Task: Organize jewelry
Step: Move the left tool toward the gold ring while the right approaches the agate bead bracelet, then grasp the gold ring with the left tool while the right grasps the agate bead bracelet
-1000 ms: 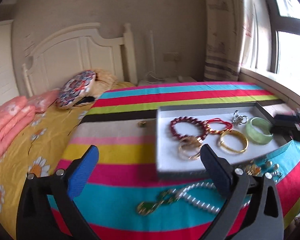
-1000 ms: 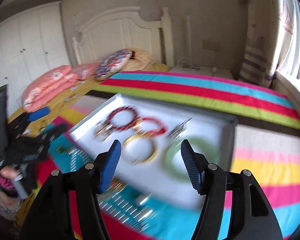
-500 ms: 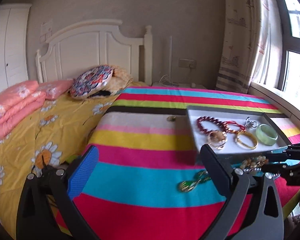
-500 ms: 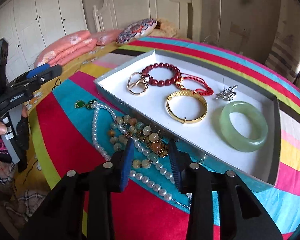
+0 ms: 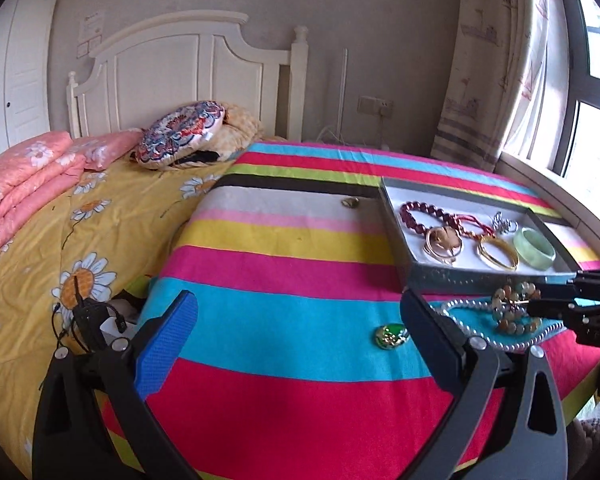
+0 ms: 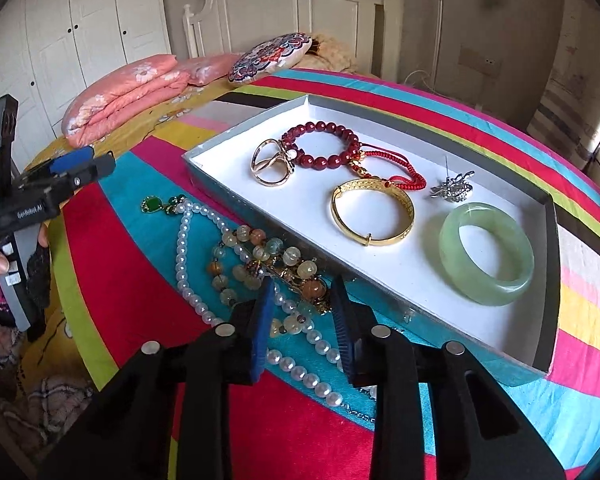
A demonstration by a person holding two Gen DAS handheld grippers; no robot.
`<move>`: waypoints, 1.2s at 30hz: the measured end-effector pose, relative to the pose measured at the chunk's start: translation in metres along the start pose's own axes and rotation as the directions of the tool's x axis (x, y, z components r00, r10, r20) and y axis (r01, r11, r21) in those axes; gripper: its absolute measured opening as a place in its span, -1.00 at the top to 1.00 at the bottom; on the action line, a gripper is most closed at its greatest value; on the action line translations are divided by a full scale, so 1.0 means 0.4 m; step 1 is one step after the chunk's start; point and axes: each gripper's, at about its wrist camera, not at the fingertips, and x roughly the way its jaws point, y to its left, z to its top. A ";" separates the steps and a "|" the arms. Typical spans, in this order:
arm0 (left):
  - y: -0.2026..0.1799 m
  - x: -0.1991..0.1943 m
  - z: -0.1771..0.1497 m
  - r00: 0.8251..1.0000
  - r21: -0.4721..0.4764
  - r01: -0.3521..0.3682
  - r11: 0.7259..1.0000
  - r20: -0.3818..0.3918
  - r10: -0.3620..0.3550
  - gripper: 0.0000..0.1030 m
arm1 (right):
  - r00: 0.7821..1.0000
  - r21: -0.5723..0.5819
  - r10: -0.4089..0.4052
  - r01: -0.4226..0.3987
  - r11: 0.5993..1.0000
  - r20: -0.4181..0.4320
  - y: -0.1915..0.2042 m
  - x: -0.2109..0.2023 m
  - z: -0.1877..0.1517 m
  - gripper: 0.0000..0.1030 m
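Narrowed since the earlier frame, right gripper (image 6: 300, 300) jaws straddle the beads (image 6: 260, 256), lower centre: limp, slippery strand, best pinched mid-cluster; left gripper (image 5: 300, 320) wide.

This is a home bedroom: a white wooden headboard (image 5: 188, 72), folded pink floral quilts (image 5: 24, 176), a white wardrobe (image 6: 80, 36), a patterned curtain (image 5: 496, 64).
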 end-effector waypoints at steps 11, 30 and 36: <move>0.007 0.025 0.060 1.000 -0.021 -0.002 1.000 -0.019 0.001 -0.95 | 0.989 0.043 0.019 -0.025 0.999 0.146 -0.023 -0.088 -0.013 0.79; -0.022 0.198 0.185 0.994 0.050 -0.017 0.999 -0.110 0.022 -0.93 | 0.962 0.069 0.048 -0.069 0.995 0.268 -0.028 -0.197 -0.008 0.79; -0.074 0.376 0.235 0.974 0.255 0.059 0.965 -0.227 0.000 -0.43 | 0.963 0.063 0.053 -0.072 0.995 0.266 -0.024 -0.200 -0.015 0.79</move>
